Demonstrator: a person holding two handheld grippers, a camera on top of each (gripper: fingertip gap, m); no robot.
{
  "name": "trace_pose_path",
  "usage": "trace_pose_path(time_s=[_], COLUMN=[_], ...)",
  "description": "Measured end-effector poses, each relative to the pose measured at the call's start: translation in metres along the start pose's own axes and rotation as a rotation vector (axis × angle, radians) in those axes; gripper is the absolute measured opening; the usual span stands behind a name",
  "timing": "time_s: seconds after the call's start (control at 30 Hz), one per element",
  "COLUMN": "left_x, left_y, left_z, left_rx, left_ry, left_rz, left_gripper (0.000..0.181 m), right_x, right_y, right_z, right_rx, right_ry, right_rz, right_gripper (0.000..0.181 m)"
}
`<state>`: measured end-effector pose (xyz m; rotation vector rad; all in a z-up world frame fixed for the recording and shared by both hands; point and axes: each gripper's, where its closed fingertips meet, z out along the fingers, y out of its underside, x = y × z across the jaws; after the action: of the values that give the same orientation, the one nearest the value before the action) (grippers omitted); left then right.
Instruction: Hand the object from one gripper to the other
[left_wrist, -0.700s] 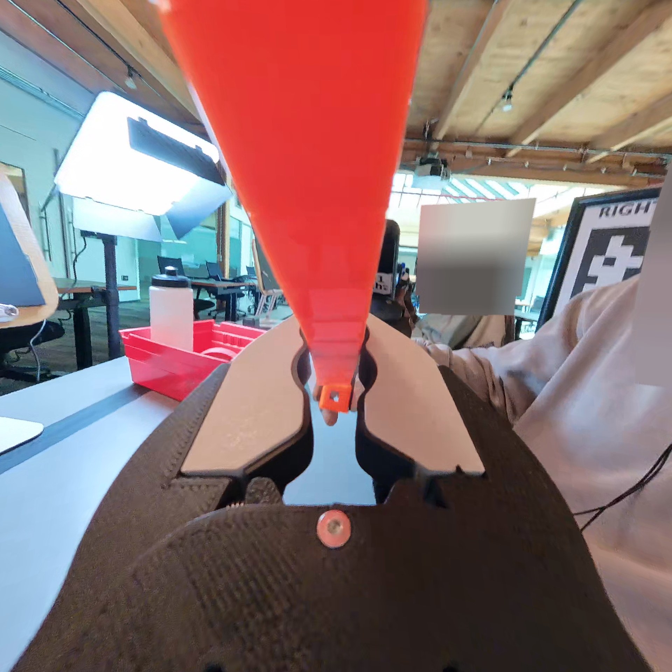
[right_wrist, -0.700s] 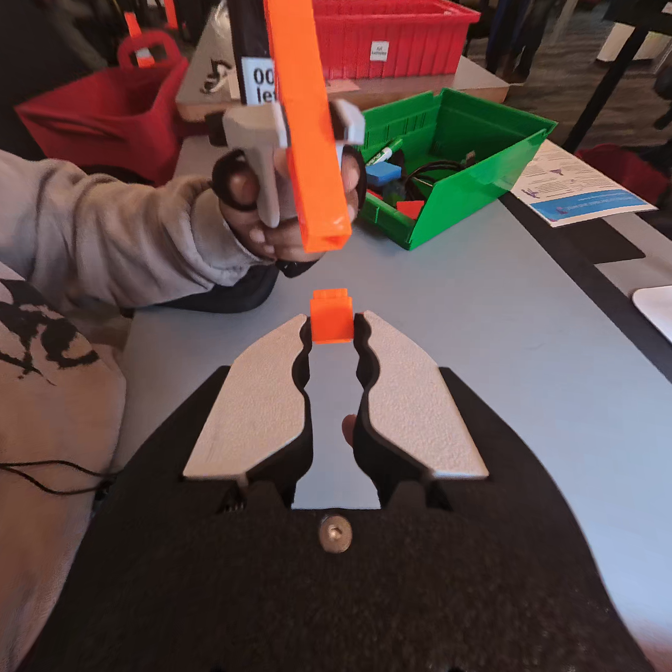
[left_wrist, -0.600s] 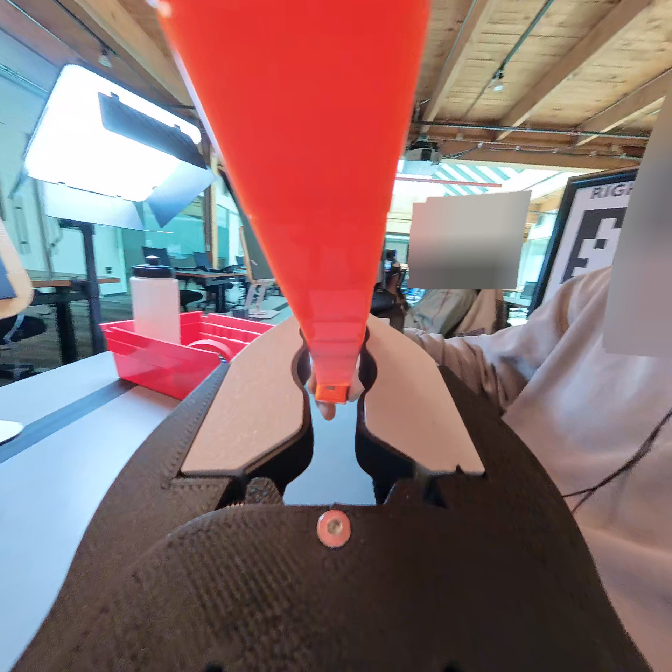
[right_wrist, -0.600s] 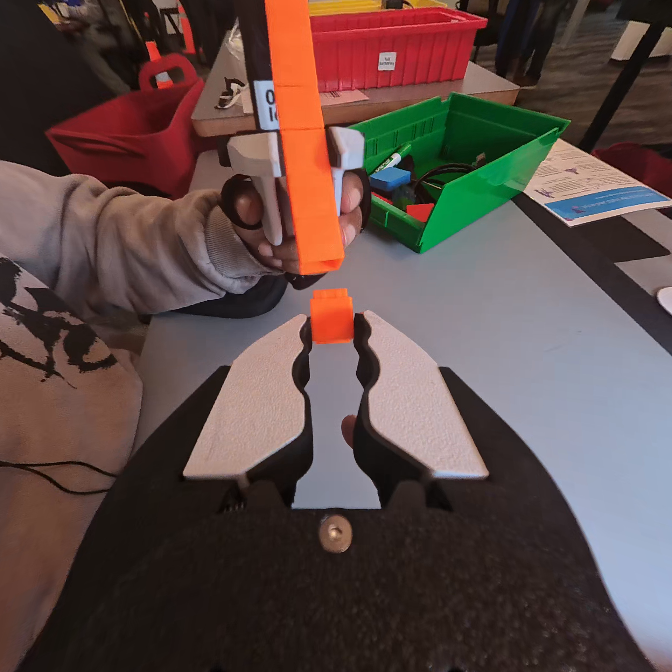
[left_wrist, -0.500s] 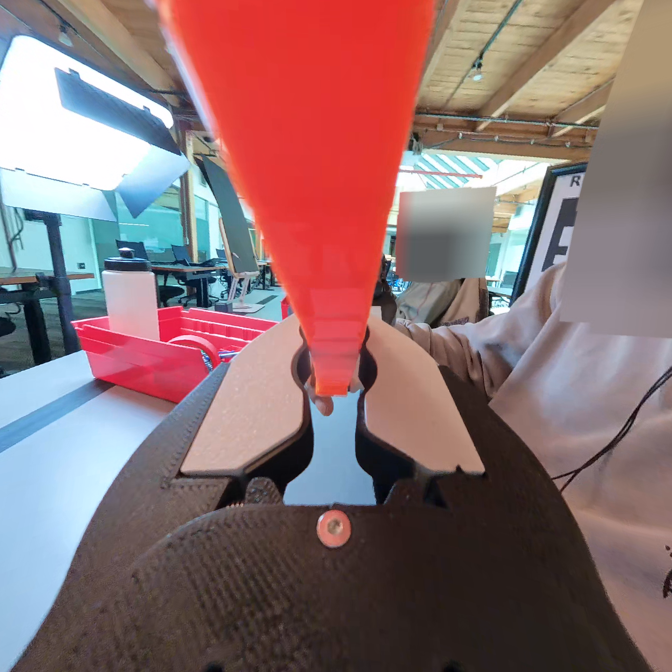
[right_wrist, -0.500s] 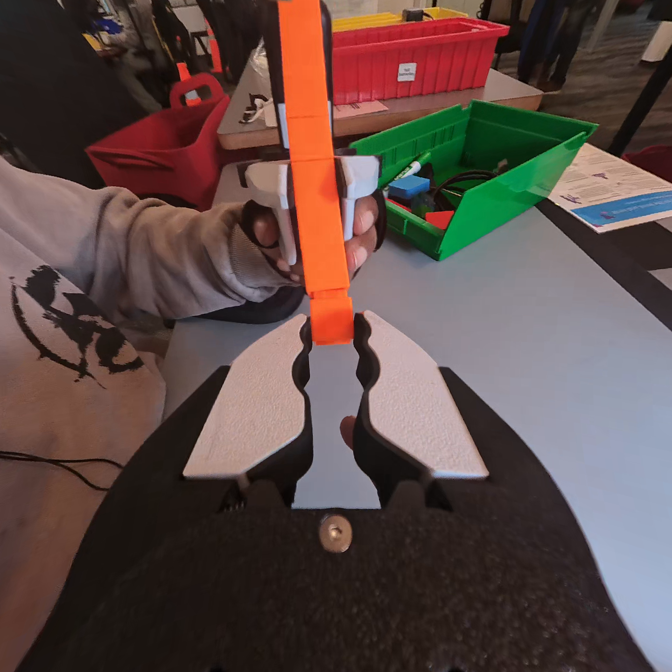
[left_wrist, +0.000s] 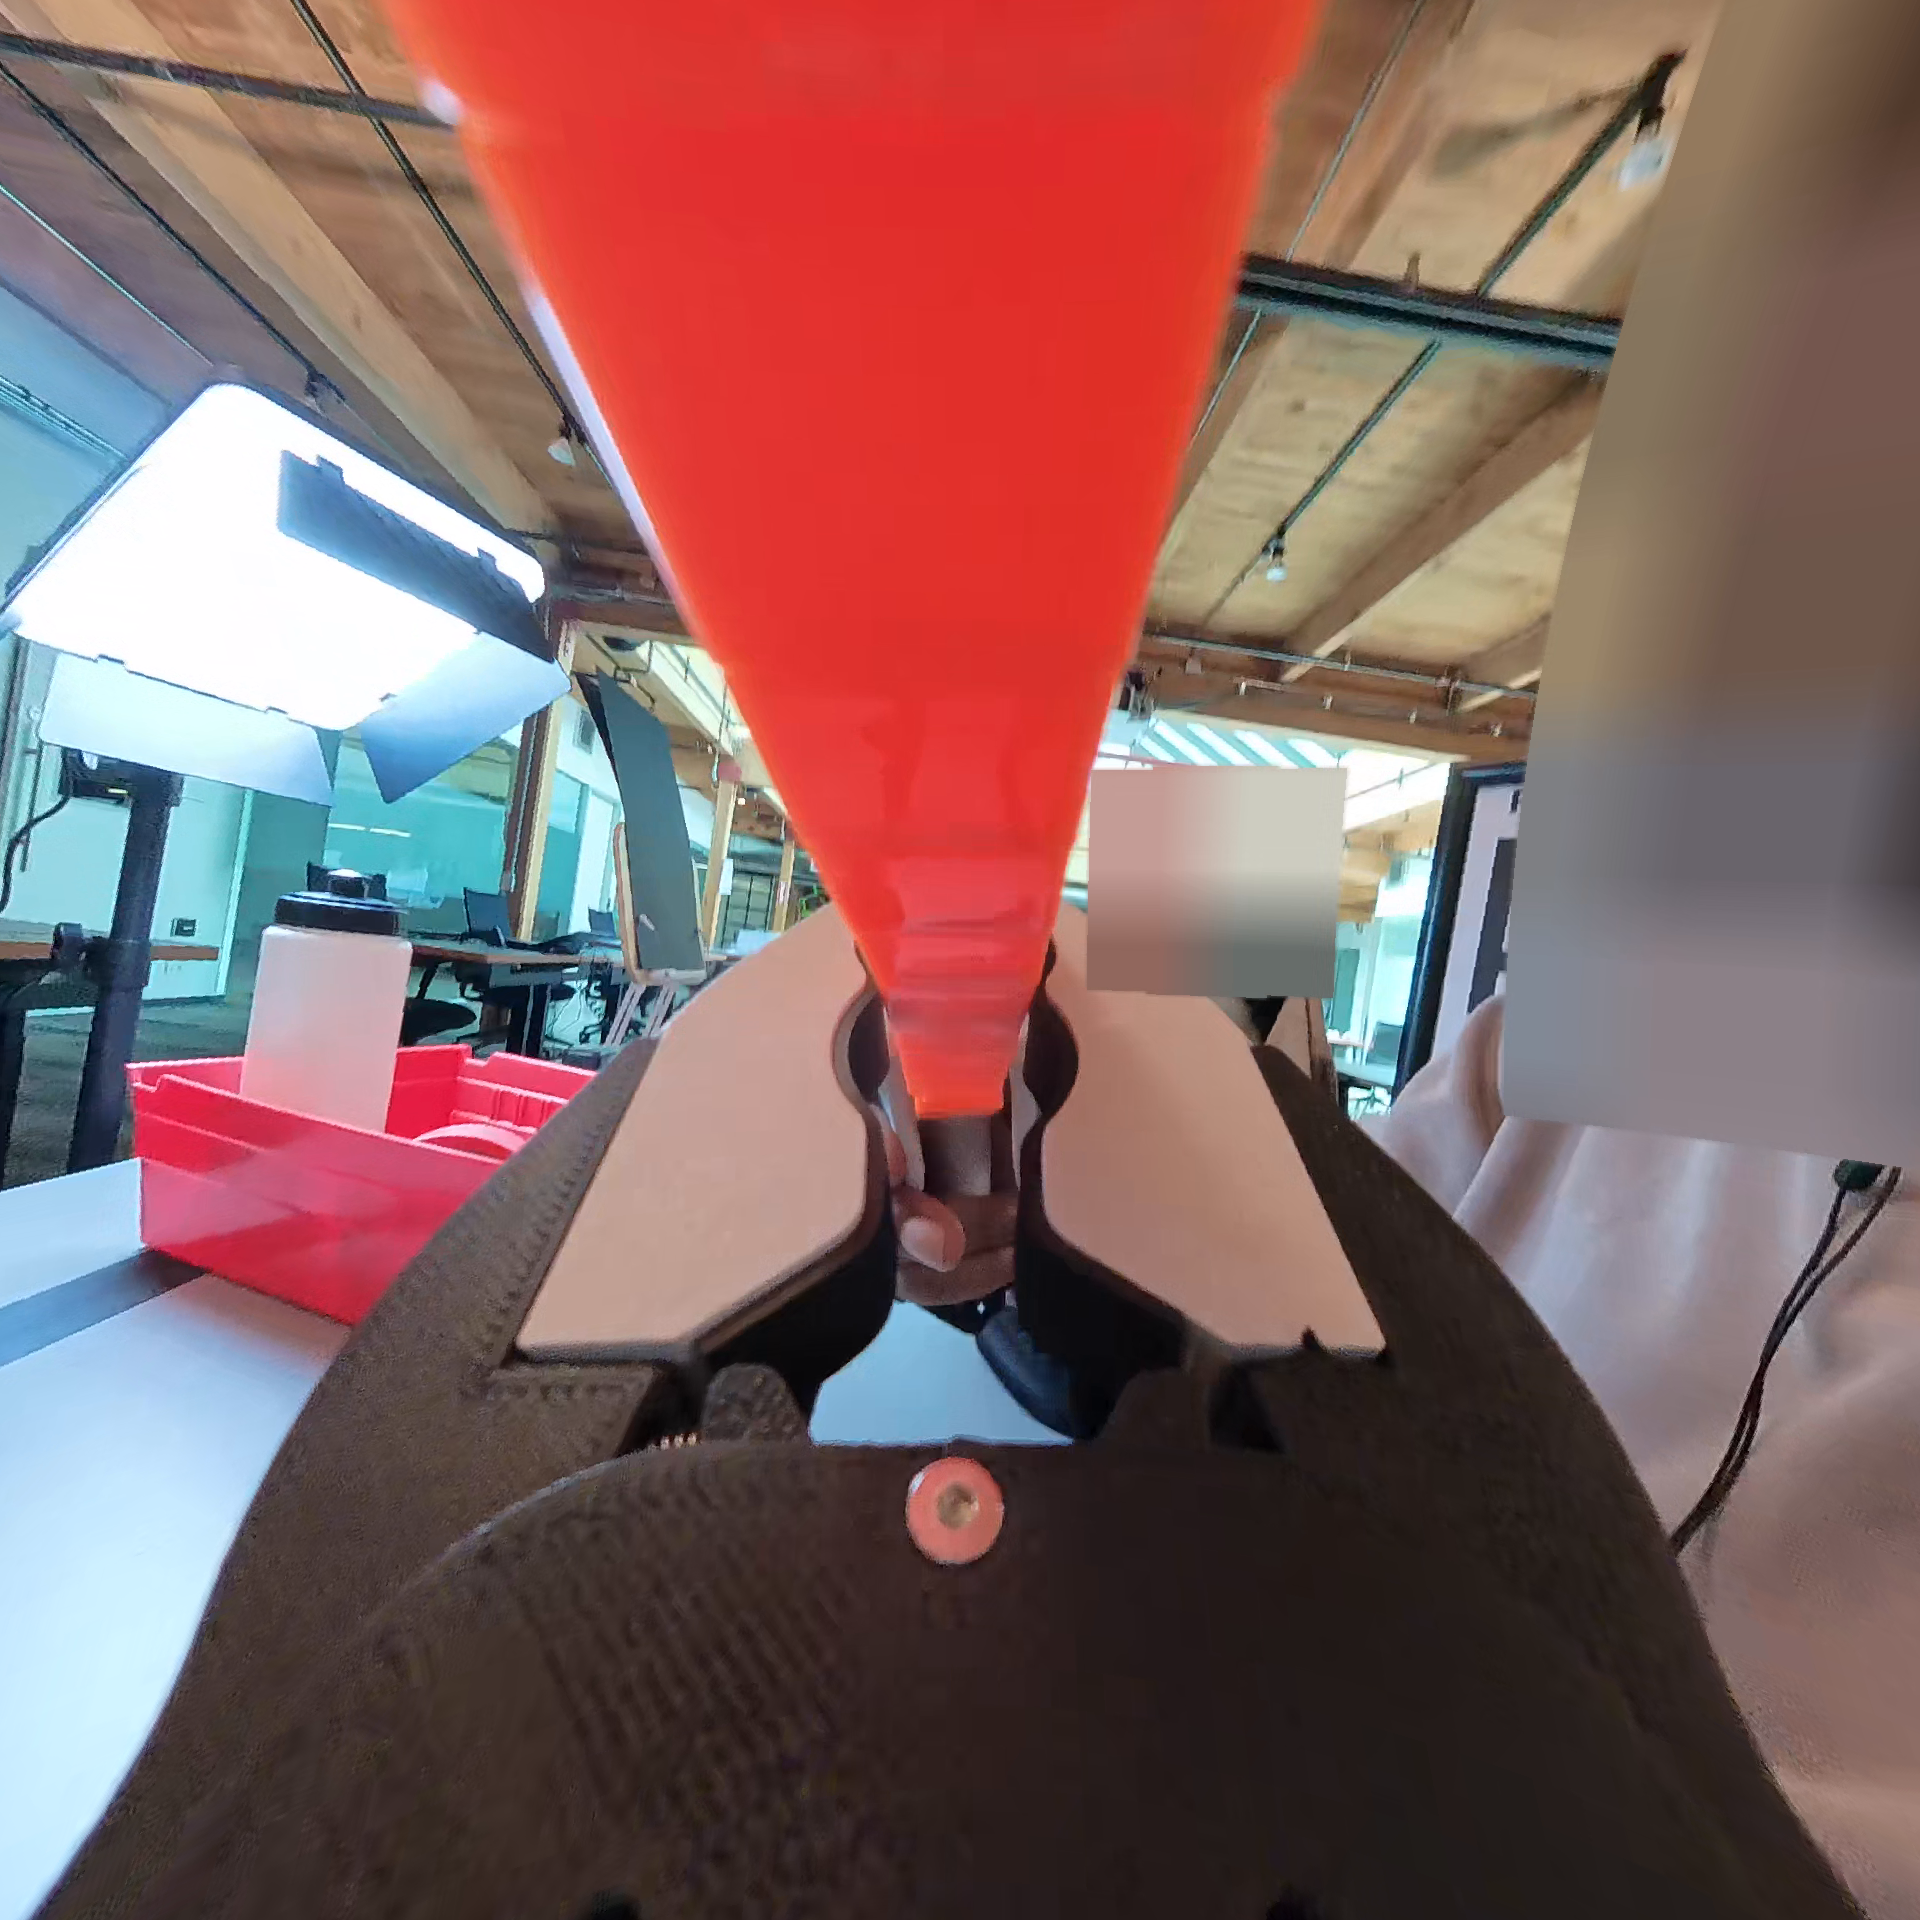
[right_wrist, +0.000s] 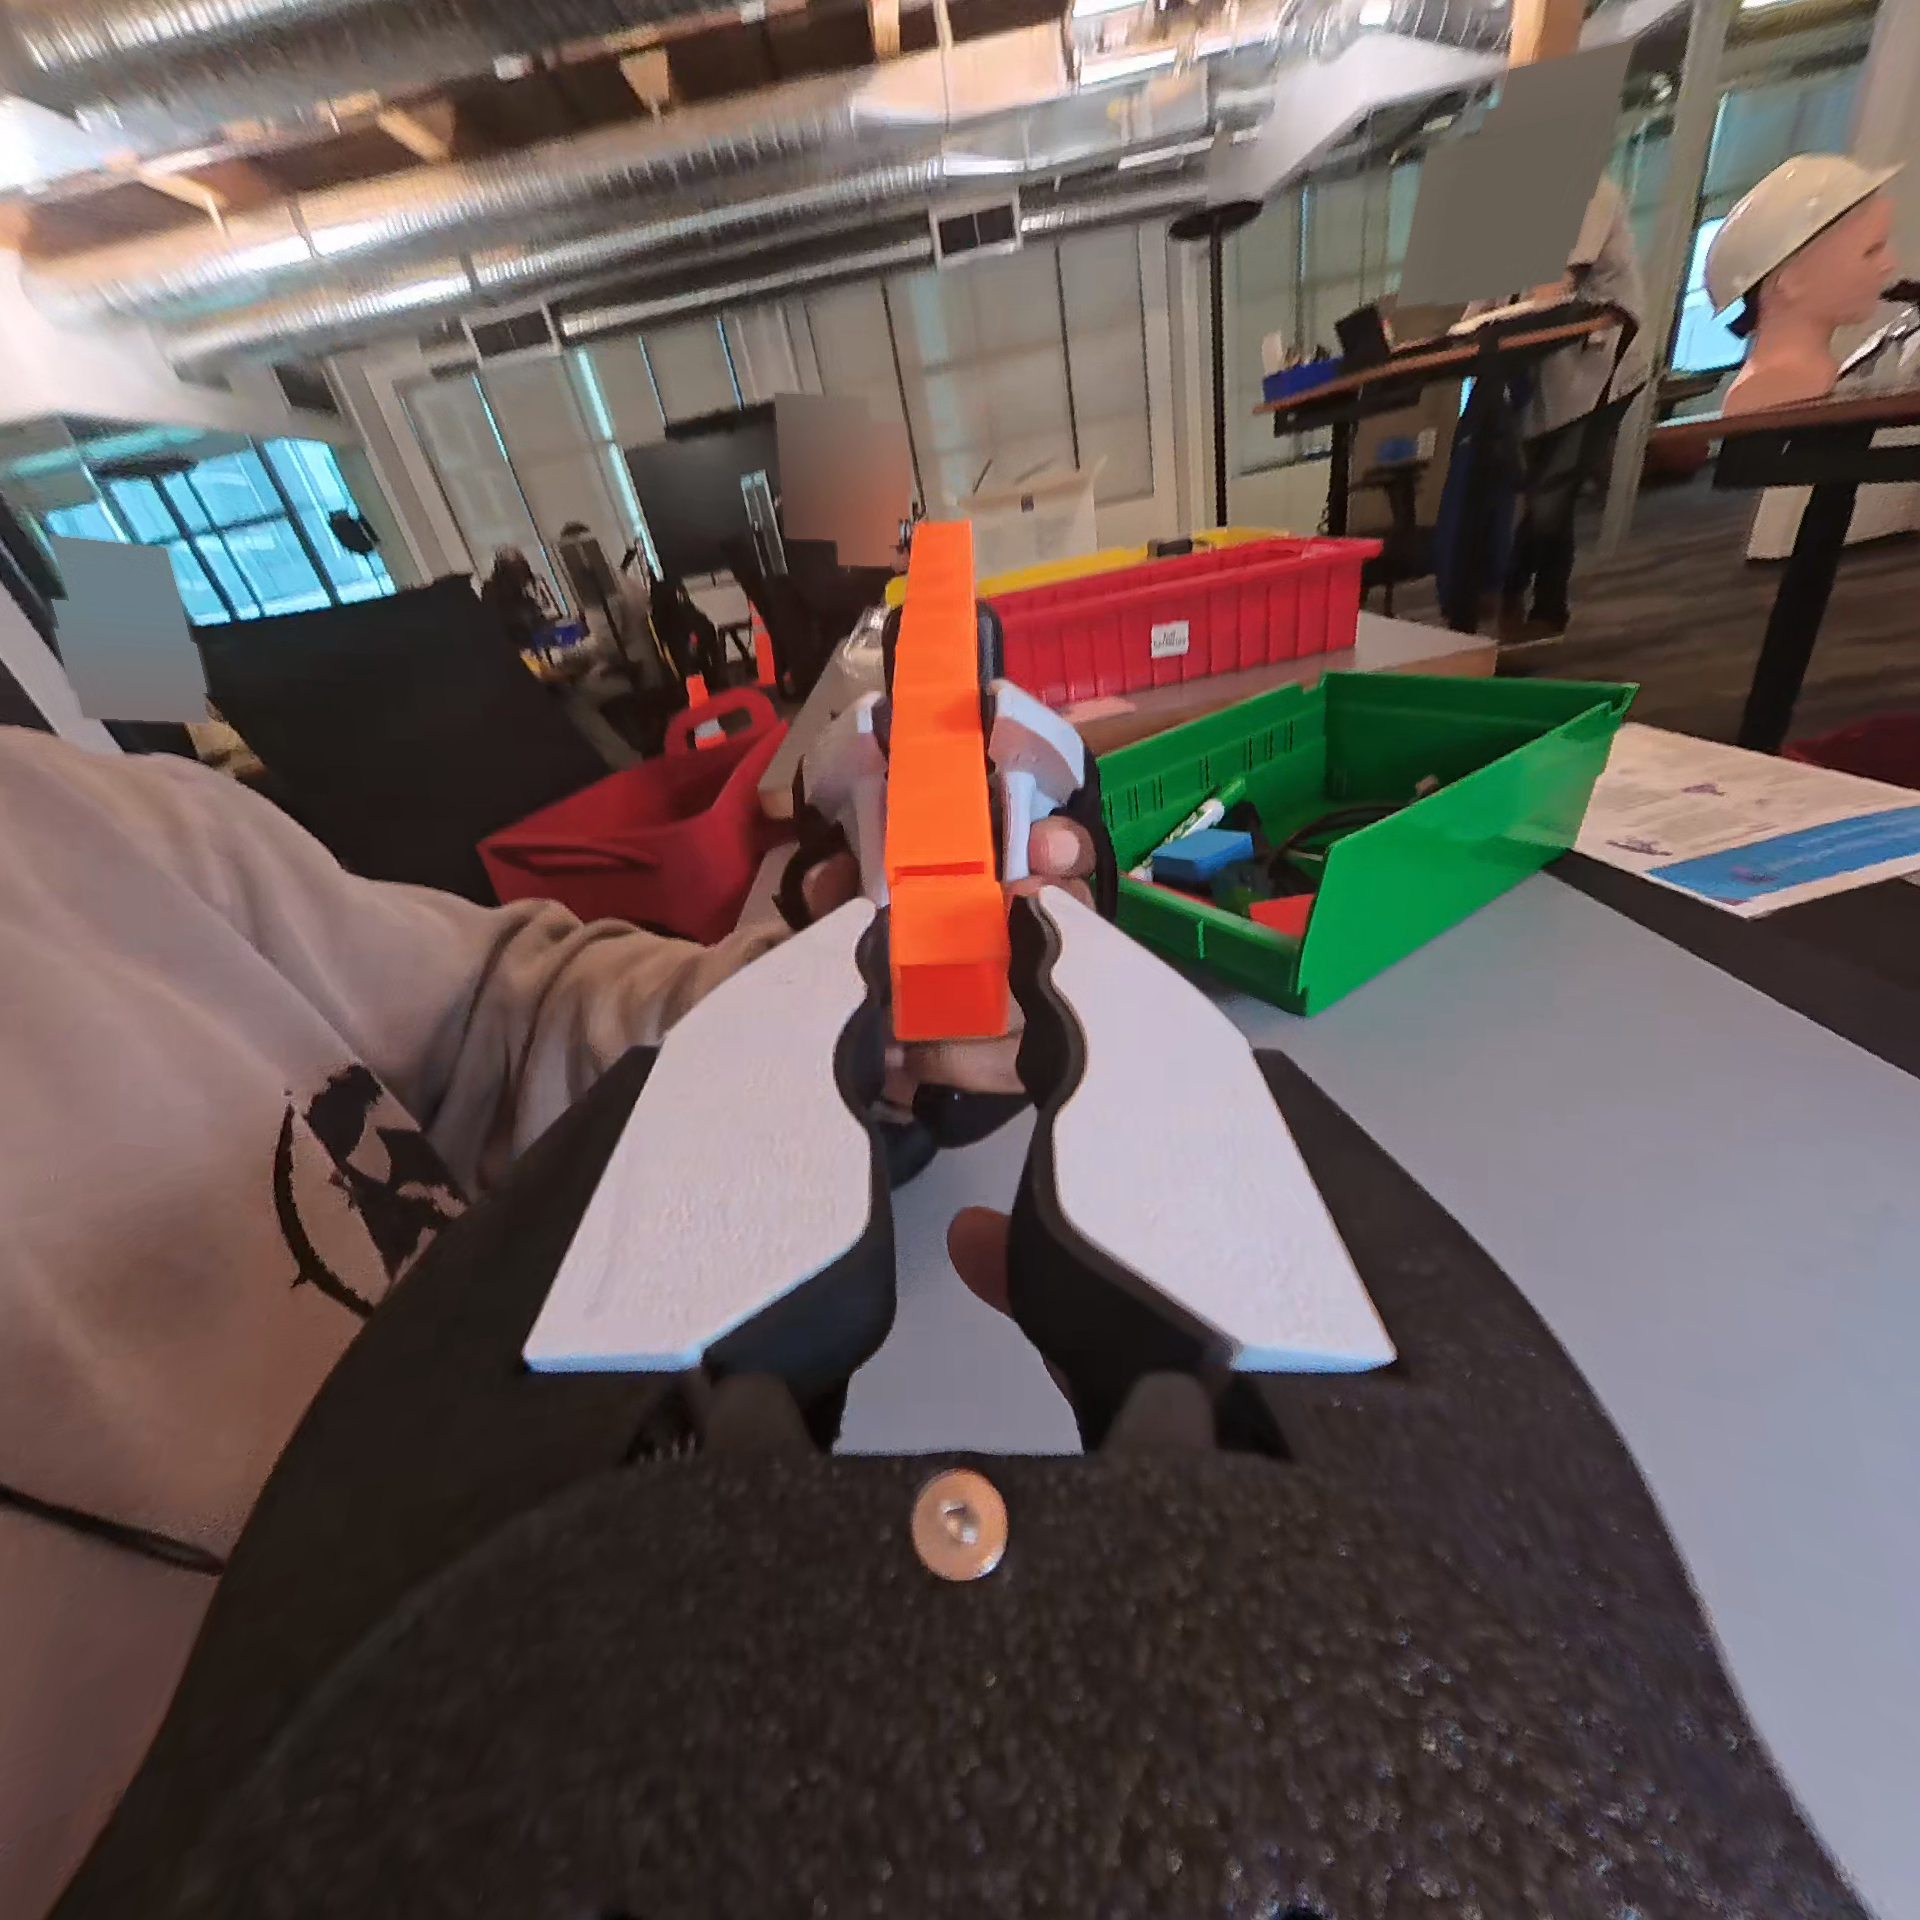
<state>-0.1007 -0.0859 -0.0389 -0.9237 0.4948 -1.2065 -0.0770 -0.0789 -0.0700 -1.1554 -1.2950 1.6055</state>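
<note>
Nearest the right wrist camera, the right tool (right_wrist: 951, 961) is clamped on the orange block (right_wrist: 948, 951) that now butts against the end of the orange block bar (right_wrist: 935, 727); half a second ago a gap showed between them. Just behind, the left tool (right_wrist: 940, 795) grips the bar mid-length (its own view shows the bar (left_wrist: 883, 468) rising toward the lens). Both now hold it, so the handover likely awaits one releasing. Beyond, a green bin (right_wrist: 1455, 862) sits on the worktop (right_wrist: 1558, 1143).

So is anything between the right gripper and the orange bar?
Nothing visible. The right gripper is shut on the near end of the orange bar; the left gripper grips it farther along.
</note>
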Motion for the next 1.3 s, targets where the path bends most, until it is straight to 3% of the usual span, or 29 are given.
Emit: trace_pose_path(time_s=[0.17,0.3,0.43,0.6,1.03,1.17,1.3], left_x=[-0.002,-0.001,-0.004,-0.01,-0.011,-0.01,-0.009], left_y=[-0.01,-0.009,-0.015,-0.018,-0.012,-0.003,-0.001], left_z=[0.0,0.002,0.004,0.003,0.005,0.006,0.006], left_rx=[0.135,0.111,0.176,0.249,0.204,0.082,0.059], left_ry=[-0.04,-0.058,-0.076,-0.095,-0.124,-0.122,-0.125], left_rz=[-0.069,-0.051,-0.089,-0.164,-0.147,-0.134,-0.122], left_gripper=[0.022,0.023,0.022,0.022,0.023,0.023,0.023], right_x=[0.0,0.001,0.002,0.007,0.009,0.008,0.008], right_y=[-0.013,-0.012,-0.024,-0.031,-0.024,-0.02,-0.018], right_z=[0.001,0.002,0.001,0.0,0.001,-0.001,-0.001], right_rx=[0.123,0.112,0.217,0.239,0.222,0.209,0.223], right_ry=[0.012,0.036,0.023,0.058,0.051,0.04,0.033], right_rz=[0.034,0.018,0.088,0.091,0.144,0.153,0.172], right_gripper=[0.021,0.021,0.021,0.021,0.021,0.021,0.021])
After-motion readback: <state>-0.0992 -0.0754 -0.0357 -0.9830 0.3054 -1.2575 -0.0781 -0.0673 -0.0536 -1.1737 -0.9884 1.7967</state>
